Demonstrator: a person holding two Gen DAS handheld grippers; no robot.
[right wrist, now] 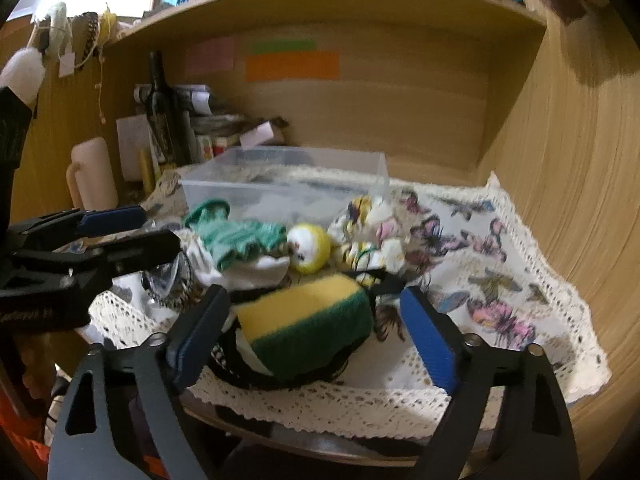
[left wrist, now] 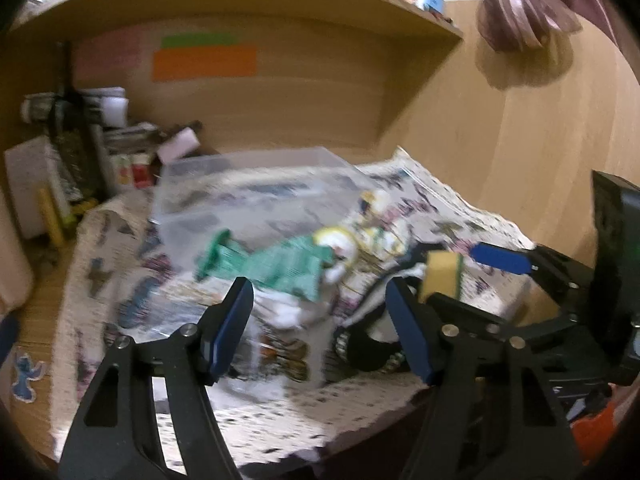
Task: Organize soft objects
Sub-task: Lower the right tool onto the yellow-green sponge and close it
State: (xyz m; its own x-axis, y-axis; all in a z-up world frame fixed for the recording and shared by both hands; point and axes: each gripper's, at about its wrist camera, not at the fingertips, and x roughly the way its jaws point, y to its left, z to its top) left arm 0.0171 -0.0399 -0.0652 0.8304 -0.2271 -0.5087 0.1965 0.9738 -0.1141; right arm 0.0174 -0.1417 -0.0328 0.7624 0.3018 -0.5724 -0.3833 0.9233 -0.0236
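Note:
A pile of soft things lies on a butterfly-print cloth: a green glove, a yellow and white ball toy, patterned fabric, and a yellow-green sponge. A clear plastic bin stands behind the pile. My right gripper is open, its fingers either side of the sponge. My left gripper is open and empty, in front of the glove and white cloth; it also shows in the right wrist view.
Bottles, boxes and a cream mug crowd the back left of the wooden shelf alcove. Coloured sticky notes are on the back wall. A wooden side wall stands at the right. A black item lies at the pile's front.

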